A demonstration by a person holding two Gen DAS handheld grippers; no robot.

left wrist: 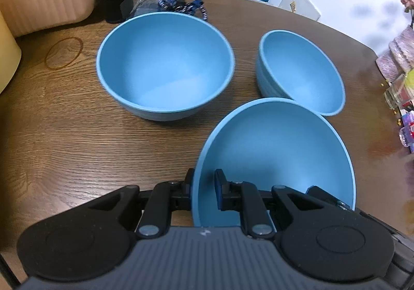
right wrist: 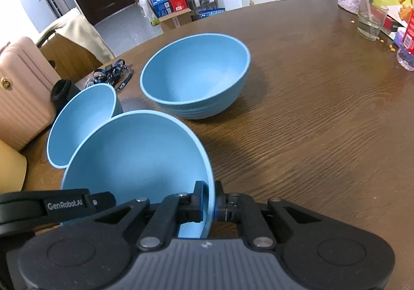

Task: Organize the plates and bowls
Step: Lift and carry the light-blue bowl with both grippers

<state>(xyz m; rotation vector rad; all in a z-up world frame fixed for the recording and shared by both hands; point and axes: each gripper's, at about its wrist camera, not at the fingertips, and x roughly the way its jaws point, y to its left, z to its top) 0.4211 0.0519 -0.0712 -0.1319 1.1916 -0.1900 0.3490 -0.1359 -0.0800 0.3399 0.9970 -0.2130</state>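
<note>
Bowl [left wrist: 279, 158] nearest the tabletop's near edge is pinched at opposite rim points by the left gripper [left wrist: 204, 186] and the right gripper [right wrist: 210, 199], both clamped on its wall; it is tilted, mouth up, with no long axis. Nothing is stacked yet: two more bowls [left wrist: 165, 64] [left wrist: 300, 72] sit apart toward the tabletop's [left wrist: 77, 139] middle.

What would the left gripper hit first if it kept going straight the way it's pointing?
Likely nothing beyond the blue bowl the left gripper already clamps by the rim; past it lies the wooden table, before the two other bowls. Depth is uncertain.
</note>
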